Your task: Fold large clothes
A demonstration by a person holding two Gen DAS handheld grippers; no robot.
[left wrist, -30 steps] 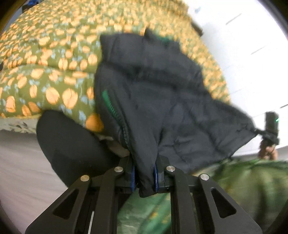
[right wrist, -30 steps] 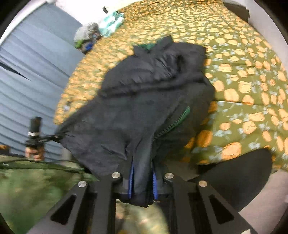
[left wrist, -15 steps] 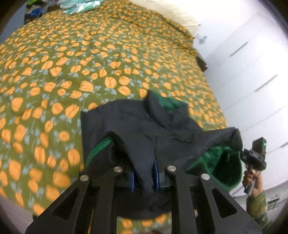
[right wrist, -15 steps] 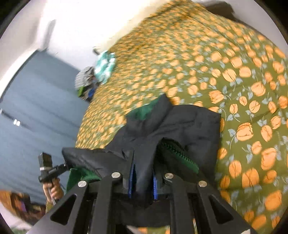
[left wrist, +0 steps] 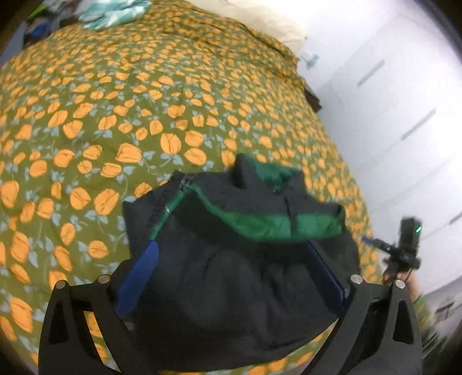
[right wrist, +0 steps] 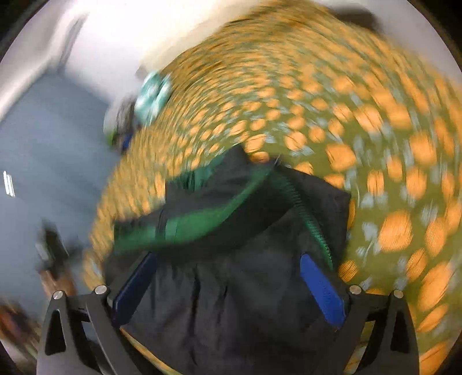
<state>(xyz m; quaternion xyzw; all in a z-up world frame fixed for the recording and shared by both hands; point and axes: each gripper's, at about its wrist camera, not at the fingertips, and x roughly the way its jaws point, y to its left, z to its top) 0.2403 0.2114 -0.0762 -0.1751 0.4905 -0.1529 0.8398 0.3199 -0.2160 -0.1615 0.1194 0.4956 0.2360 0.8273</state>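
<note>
Left gripper (left wrist: pixel 231 277): its jaws have just been opening and are now standing spread wide; the blue pads (left wrist: pixel 138 277) are sitting at 8 and 4 o'clock in the left wrist view, with the dark fabric bulging between them but no pinch on it. Right gripper (right wrist: pixel 228 282): its jaws have likewise just been opening and are standing fully spread; its blue pads (right wrist: pixel 322 291) are flanking the same cloth without clamping it; this view is heavily blurred.

The black jacket (left wrist: pixel 236 259) is lying bunched on the near part of the bedspread (left wrist: pixel 144 115), filling the 6 o'clock region of both views; its green lining (left wrist: pixel 260 222) is showing along the folded upper edge, and a green zipper (right wrist: pixel 306 213) is running down its side at 4 o'clock in the right wrist view; the collar is pointing toward 12 o'clock.

Beyond it, the olive bedspread with orange flowers is spreading away from 9 to 1 o'clock; at 3 o'clock in the left wrist view the right gripper's handle with a green light is showing; at 11 o'clock a teal and white cloth (left wrist: pixel 112 14) is lying at the far edge; at 1 o'clock a pale pillow (left wrist: pixel 274 26) is resting against the white wall.
</note>
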